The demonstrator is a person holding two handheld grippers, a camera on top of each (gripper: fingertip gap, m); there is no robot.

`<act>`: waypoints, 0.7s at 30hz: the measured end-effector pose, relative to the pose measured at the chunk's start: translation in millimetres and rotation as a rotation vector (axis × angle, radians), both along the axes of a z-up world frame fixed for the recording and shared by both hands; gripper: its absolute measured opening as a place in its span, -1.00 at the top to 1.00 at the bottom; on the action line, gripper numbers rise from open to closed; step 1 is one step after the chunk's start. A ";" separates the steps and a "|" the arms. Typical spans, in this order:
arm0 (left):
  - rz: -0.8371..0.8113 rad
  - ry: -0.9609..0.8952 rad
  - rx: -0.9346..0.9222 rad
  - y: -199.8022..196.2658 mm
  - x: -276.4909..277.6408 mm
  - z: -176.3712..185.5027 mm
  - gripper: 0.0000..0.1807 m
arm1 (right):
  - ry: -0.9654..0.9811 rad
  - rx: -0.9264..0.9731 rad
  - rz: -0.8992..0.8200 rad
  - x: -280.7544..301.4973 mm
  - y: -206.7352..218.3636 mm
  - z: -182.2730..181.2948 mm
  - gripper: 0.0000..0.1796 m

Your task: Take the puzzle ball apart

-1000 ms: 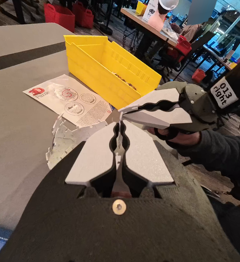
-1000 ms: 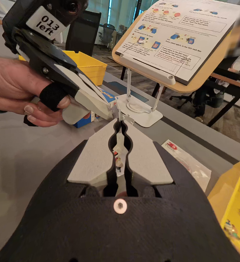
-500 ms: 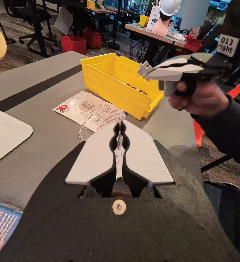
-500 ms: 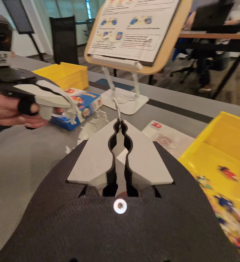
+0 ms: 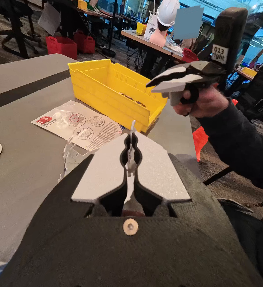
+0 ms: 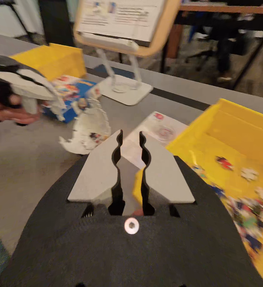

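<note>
Right gripper hangs unclenched by the yellow plastic bin at three o'clock, loose pieces inside; left gripper clamps the remaining white puzzle-ball shell.

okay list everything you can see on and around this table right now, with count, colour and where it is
puzzle ball shell: one, white, partial, held at its edge by the left gripper
yellow bin: one nearby, holding loose puzzle pieces
second yellow bin: one, far side
instruction leaflet: one, white, flat beside the near bin
puzzle box: one, blue, behind the shell
document stand: one, tan board, white base
table: grey
left gripper: shut on the shell
right gripper: open, empty
</note>
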State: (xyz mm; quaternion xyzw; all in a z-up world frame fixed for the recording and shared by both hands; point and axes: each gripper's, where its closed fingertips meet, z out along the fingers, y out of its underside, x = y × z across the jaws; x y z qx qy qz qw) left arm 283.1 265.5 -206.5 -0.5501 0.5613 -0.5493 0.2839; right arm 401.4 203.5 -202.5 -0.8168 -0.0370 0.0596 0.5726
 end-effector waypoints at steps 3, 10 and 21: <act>-0.056 -0.007 0.015 -13.6 3.2 4.8 0.98 | 0.046 -0.011 0.214 -70.8 24.5 -5.4 0.69; -0.082 -0.039 0.016 -18.9 1.7 14.0 0.96 | 0.128 0.055 0.355 -116.7 45.2 2.6 0.97; -0.107 -0.072 -0.027 -23.4 0.0 3.6 0.96 | 0.277 0.161 0.286 -108.7 41.2 14.9 1.00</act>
